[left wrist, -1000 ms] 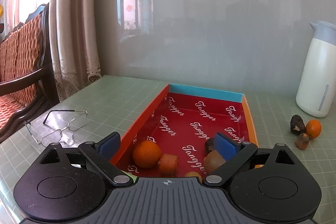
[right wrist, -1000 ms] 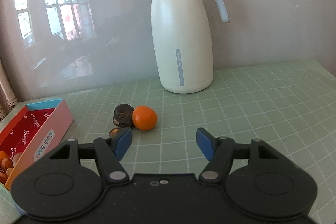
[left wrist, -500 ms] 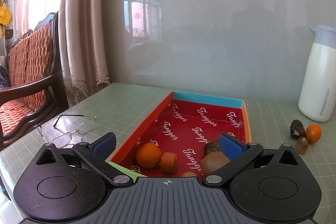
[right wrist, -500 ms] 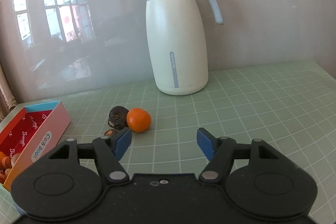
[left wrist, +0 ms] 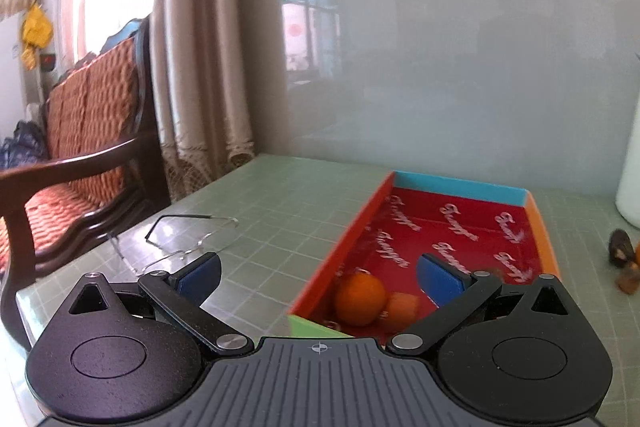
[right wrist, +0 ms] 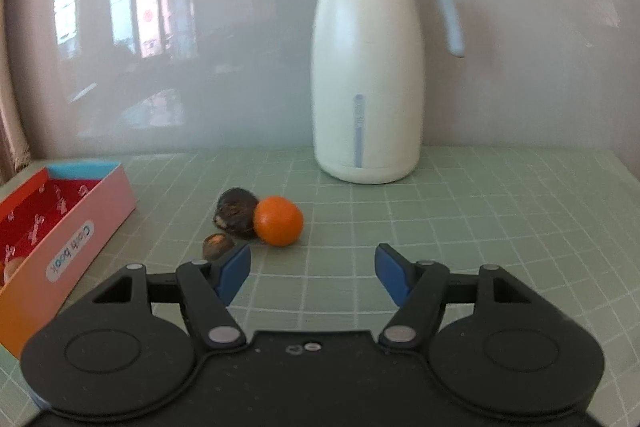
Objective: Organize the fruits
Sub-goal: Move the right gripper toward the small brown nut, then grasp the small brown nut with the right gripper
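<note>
Red-lined box (left wrist: 460, 227) already holds an orange fruit (left wrist: 360, 299) and a smaller orange piece (left wrist: 402, 307), lying between our left gripper's (left wrist: 320, 273) wide-open, empty fingers. Ahead of our right gripper (right wrist: 312, 273), half open and empty, an orange (right wrist: 278, 221), a dark fruit (right wrist: 236, 213) and a small brown fruit (right wrist: 216, 246) remain on the table (right wrist: 480, 227), not yet boxed.

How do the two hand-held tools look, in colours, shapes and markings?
Both are alike. The left tool has a dark grey ribbed body with a small crosshair mark, two round black housings, black link arms with silver pivots, and blue finger pads. The right tool has a black speckled body and the same blue pads. No cables, hands or sleeves show.
</note>
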{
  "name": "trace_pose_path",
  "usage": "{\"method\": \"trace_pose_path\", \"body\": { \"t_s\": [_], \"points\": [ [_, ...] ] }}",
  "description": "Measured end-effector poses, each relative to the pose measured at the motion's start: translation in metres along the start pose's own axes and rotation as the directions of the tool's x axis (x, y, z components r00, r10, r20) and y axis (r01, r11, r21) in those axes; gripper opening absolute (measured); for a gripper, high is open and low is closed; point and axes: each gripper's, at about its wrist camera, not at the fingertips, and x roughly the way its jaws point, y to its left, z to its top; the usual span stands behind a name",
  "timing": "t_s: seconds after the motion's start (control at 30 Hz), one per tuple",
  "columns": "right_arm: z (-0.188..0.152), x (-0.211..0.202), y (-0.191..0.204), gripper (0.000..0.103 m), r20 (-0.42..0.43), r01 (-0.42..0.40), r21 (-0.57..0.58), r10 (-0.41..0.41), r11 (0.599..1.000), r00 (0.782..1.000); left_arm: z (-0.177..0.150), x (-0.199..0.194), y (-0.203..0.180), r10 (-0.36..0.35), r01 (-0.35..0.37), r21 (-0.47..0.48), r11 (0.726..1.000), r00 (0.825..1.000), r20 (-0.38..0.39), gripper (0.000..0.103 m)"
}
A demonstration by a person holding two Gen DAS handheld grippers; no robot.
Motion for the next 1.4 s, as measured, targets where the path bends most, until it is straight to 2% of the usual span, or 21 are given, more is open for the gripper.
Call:
{"method": "trace_pose_path", "body": {
  "t_s": [0.13, 0.43, 0.77, 0.93, 1.07, 1.17, 1.23, 1.4],
  "points": [
    [0.001, 0.007, 0.013, 0.065, -0.008, -0.029, -0.031, 0.029, 0.999, 1.0, -0.002, 0.008, 0.01, 0.006, -0.006, -0.021, 1.0, 1.0, -0.024, 0.103],
    [0.003, 0.022, 0.039, 0.065, -0.012, -0.063, -0.071, 0.063, 0.995, 0.998, -0.005, 0.021, 0.03, 0.028, -0.03, -0.04, 0.999, 0.998, -0.052, 0.103],
    [0.002, 0.04, 0.052, 0.061, -0.035, -0.07, -0.094, 0.067, 0.993, 0.997, -0.008, 0.028, 0.046, 0.048, -0.052, -0.056, 0.997, 0.996, -0.068, 0.103],
    [0.001, 0.052, 0.06, 0.057, -0.057, -0.069, -0.116, 0.063, 0.991, 0.996, -0.01, 0.029, 0.053, 0.021, -0.025, -0.07, 0.997, 0.997, -0.07, 0.103],
    [0.002, 0.058, 0.063, 0.055, -0.071, -0.057, -0.12, 0.049, 0.991, 0.996, -0.009, 0.027, 0.053, 0.033, -0.037, -0.07, 0.997, 0.998, -0.059, 0.103],
    [0.002, 0.062, 0.063, 0.047, -0.089, -0.052, -0.121, 0.041, 0.991, 0.995, -0.008, 0.026, 0.056, 0.031, -0.036, -0.087, 0.996, 0.998, -0.053, 0.103],
    [0.002, 0.065, 0.062, 0.036, -0.104, -0.054, -0.119, 0.042, 0.991, 0.994, -0.008, 0.026, 0.057, 0.029, -0.034, -0.097, 0.995, 0.998, -0.049, 0.103],
    [0.001, 0.07, 0.062, 0.028, -0.127, -0.072, -0.112, 0.057, 0.991, 0.99, -0.009, 0.025, 0.057, 0.03, -0.035, -0.097, 0.995, 0.999, -0.044, 0.103]
  ]
}}
